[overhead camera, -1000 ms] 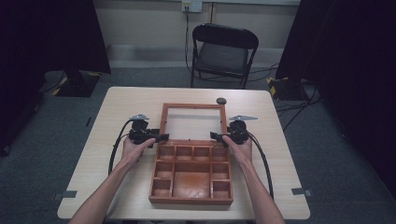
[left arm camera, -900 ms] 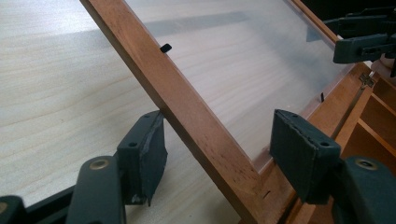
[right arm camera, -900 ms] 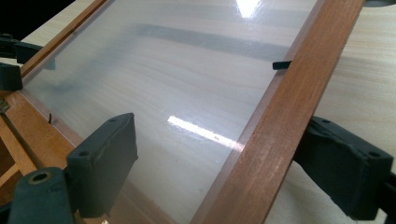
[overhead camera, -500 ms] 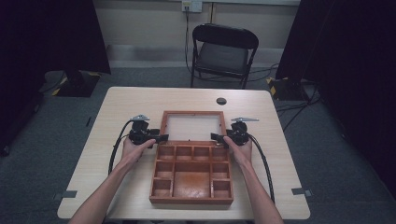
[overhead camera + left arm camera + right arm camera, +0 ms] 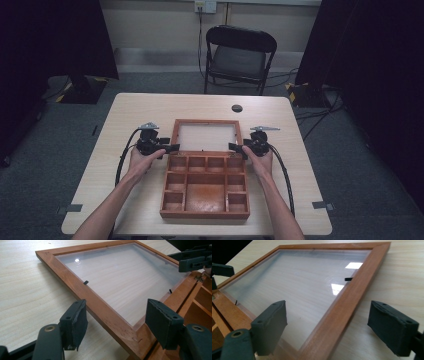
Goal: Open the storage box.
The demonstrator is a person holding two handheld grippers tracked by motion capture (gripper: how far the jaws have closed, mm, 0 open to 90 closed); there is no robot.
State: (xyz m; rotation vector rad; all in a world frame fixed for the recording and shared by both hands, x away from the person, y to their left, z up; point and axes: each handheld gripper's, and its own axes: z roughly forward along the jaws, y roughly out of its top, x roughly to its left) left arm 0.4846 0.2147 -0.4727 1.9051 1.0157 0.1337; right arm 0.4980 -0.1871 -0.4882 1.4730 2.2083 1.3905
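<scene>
A wooden box [image 5: 205, 190] with small compartments sits on the table [image 5: 130, 110], its glass-paned lid [image 5: 206, 136] swung fully back and lying flat or nearly flat on the table beyond the box, joined to it along the hinged edge. The left gripper [image 5: 167, 148] is at the lid's left near corner, held by the person's left hand [image 5: 141, 161]; the right gripper [image 5: 236, 148] is at the lid's right near corner, held by the right hand [image 5: 259, 161].

In the left gripper view the fingers [image 5: 74, 323] stand wide apart, straddling the lid's wooden frame [image 5: 105, 312] without pressing on it. In the right gripper view the fingers [image 5: 270, 326] are likewise spread wide on either side of the frame [image 5: 337, 310], one over the pane and one over bare table; neither holds anything.

The table's grain shows through the pane [image 5: 120, 280]. A small dark round object [image 5: 237, 108] lies on the table beyond the lid. A black folding chair [image 5: 239, 59] stands behind the table.
</scene>
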